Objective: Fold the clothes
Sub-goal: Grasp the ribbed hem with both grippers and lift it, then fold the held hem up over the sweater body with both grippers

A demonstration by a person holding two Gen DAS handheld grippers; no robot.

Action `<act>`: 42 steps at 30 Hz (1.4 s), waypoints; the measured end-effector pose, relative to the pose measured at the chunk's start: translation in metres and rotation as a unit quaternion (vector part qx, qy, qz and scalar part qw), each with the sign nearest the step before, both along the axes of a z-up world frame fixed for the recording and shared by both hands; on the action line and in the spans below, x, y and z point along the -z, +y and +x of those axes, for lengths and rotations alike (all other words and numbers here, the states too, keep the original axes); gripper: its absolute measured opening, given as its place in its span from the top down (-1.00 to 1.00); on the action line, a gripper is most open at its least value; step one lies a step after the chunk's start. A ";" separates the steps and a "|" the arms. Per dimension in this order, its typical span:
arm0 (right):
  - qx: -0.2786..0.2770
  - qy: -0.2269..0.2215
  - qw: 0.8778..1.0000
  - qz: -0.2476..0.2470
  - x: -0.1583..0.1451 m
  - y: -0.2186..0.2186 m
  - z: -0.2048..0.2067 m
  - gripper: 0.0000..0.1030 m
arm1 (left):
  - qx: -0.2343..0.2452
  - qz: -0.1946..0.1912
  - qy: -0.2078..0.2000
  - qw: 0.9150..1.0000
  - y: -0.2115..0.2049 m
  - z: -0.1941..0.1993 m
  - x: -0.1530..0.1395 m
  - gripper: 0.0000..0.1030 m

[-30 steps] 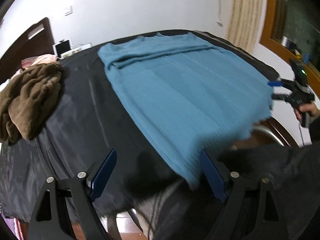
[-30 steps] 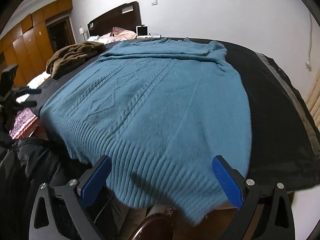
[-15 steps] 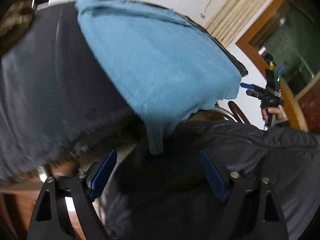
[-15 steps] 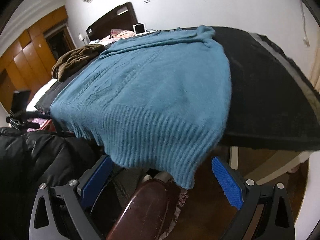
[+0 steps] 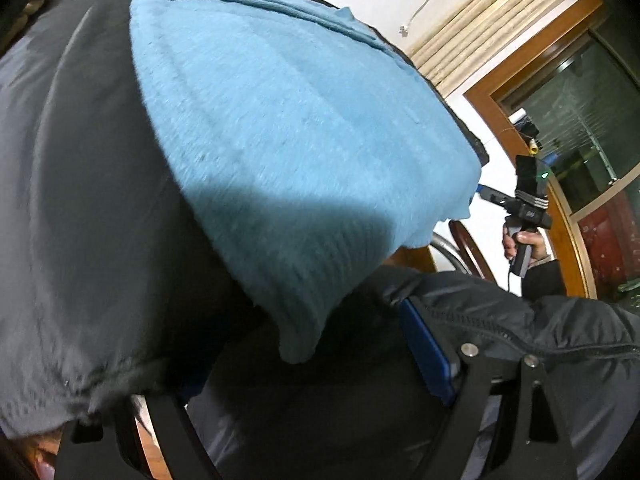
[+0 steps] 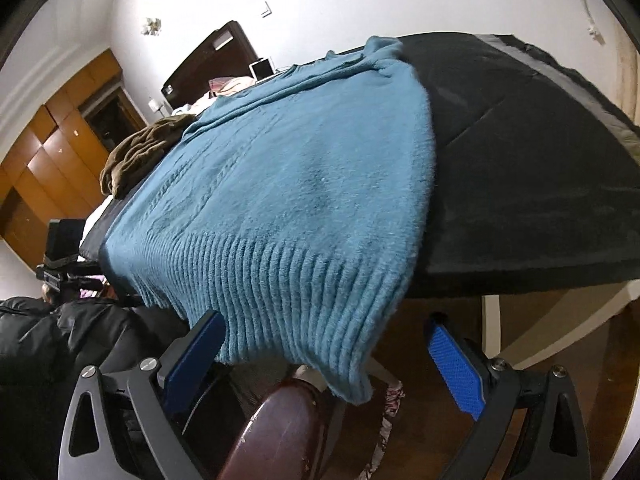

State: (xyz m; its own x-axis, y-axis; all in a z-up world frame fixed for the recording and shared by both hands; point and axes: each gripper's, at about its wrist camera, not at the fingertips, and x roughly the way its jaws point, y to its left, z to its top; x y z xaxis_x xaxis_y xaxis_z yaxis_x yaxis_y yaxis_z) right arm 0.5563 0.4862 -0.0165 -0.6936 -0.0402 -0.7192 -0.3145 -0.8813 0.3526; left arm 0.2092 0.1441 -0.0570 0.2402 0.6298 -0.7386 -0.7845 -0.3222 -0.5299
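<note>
Sweater [image 6: 280, 184] lies lengthwise, ribbed hem overhanging (toward both wide-spread grippers).

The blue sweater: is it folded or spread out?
Spread: the blue sweater lies flat across the black cover, ribbed hem overhanging the edge.

Blue sweater [image 5: 304, 152] over black cover [image 5: 80, 200]

Worktop [image 6: 532, 184] w/ black cover is carrying blue sweater [image 6: 288, 184], hem overhanging near edge; brown garment [image 6: 136, 156] is lying at far-left end.
</note>
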 end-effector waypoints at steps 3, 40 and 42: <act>-0.009 -0.003 1.000 -0.005 0.005 -0.002 -0.007 -0.20 | 0.007 0.014 -0.018 1.000 0.007 -0.003 0.002 -0.70; -0.051 0.205 0.960 0.185 -0.117 -0.060 -0.020 0.70 | -0.116 0.144 0.158 0.970 -0.024 -0.022 -0.134 0.79; -0.039 0.212 0.957 0.195 -0.121 -0.058 -0.023 0.71 | -0.141 0.155 0.159 0.965 -0.029 -0.031 -0.141 0.79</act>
